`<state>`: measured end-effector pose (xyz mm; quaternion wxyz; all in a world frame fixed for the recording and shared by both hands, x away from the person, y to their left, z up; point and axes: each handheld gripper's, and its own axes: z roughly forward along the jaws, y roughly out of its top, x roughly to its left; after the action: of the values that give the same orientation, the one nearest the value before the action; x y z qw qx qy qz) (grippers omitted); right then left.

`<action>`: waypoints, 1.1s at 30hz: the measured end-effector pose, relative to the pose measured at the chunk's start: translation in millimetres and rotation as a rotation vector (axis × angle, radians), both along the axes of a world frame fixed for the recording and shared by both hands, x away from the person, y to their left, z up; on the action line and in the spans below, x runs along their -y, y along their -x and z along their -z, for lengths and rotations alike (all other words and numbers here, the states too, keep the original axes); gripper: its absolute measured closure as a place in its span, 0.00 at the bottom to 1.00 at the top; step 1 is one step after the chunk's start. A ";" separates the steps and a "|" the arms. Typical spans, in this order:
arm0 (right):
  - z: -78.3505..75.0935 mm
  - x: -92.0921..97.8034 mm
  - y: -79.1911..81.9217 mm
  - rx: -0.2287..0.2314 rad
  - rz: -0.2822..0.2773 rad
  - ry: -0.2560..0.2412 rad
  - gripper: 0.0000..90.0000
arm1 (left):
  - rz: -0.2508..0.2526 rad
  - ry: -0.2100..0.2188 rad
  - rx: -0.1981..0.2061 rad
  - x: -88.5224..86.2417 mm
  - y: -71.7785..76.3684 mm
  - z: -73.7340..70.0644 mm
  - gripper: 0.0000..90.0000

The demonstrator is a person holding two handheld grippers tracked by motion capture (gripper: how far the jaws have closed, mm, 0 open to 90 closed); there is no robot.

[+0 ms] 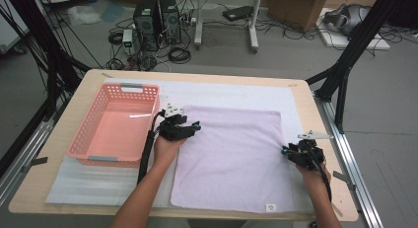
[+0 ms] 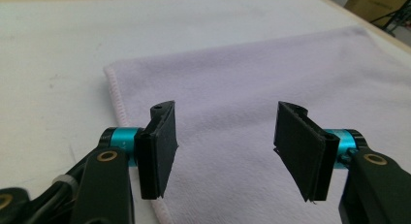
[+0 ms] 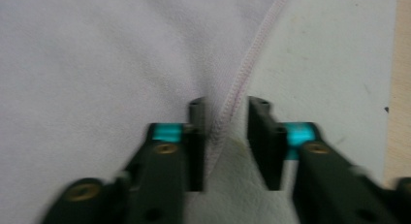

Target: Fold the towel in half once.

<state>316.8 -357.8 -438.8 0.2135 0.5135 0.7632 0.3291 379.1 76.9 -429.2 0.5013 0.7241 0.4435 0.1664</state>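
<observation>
Black pads on your left tongs [image 2: 225, 151] stand wide apart, released, with nothing between them; in the left gripper view they hover just above the lavender towel [image 2: 252, 98], near its stitched side edge, which runs down the lower left of that frame. In the high view your left tongs [image 1: 190, 128] sit at centre left, over the towel's upper left corner, your hand [image 1: 167, 146] behind them. Your right tongs [image 3: 225, 146] are partly closed but not clenched: in the right gripper view the jaws straddle the towel's pink-stitched hem [image 3: 242, 69], one pad over the cloth and the other over the white sheet [image 3: 329, 54] beside it, with a gap showing on the sheet side, and the frame is too blurred to tell whether the cloth is pinched. In the high view those right tongs [image 1: 286, 150] lie at the right of the frame, at the towel's right edge about midway along it. The towel [image 1: 231, 154] is spread flat in the middle of the frame, a small tag [image 1: 270, 207] at its lower right corner. It rests on the white sheet [image 1: 222, 92], which covers much of the wooden surface [image 1: 59, 134]. Left of the towel, just beside your left hand, stands a pink basket [image 1: 88, 134] with perforated walls.
</observation>
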 end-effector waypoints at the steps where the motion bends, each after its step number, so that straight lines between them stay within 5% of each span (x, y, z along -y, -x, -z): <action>1: -1.5 1.5 2.1 0.006 0.002 -0.036 0.62 | 0.017 0.013 0.009 -1.2 3.1 -0.7 0.45; 7: -17.1 9.7 23.0 0.125 -0.062 -0.140 0.41 | 0.099 0.095 0.062 -12.3 24.5 -6.0 0.36; 10: -21.7 10.7 31.6 0.173 -0.096 -0.154 0.32 | 0.162 0.111 0.078 -16.7 36.6 -7.5 0.31; 15: -29.0 9.0 41.9 0.235 -0.116 -0.152 0.23 | 0.161 0.100 0.103 -24.2 53.8 -6.6 0.19; 25: -26.8 8.0 46.1 0.246 -0.073 -0.138 0.20 | 0.188 0.075 0.130 -32.8 62.5 -0.1 0.21; 29: -24.6 7.4 44.1 0.243 -0.067 -0.138 0.20 | 0.194 0.111 0.129 -35.2 63.7 1.7 0.21; 33: -23.0 5.8 40.2 0.239 -0.075 -0.133 0.20 | 0.193 0.100 0.164 -35.2 65.4 2.5 0.21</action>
<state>276.5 -363.6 -415.8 0.2556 0.4547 0.7276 0.4455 313.7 112.1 -431.8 0.5852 0.7214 0.3369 0.1537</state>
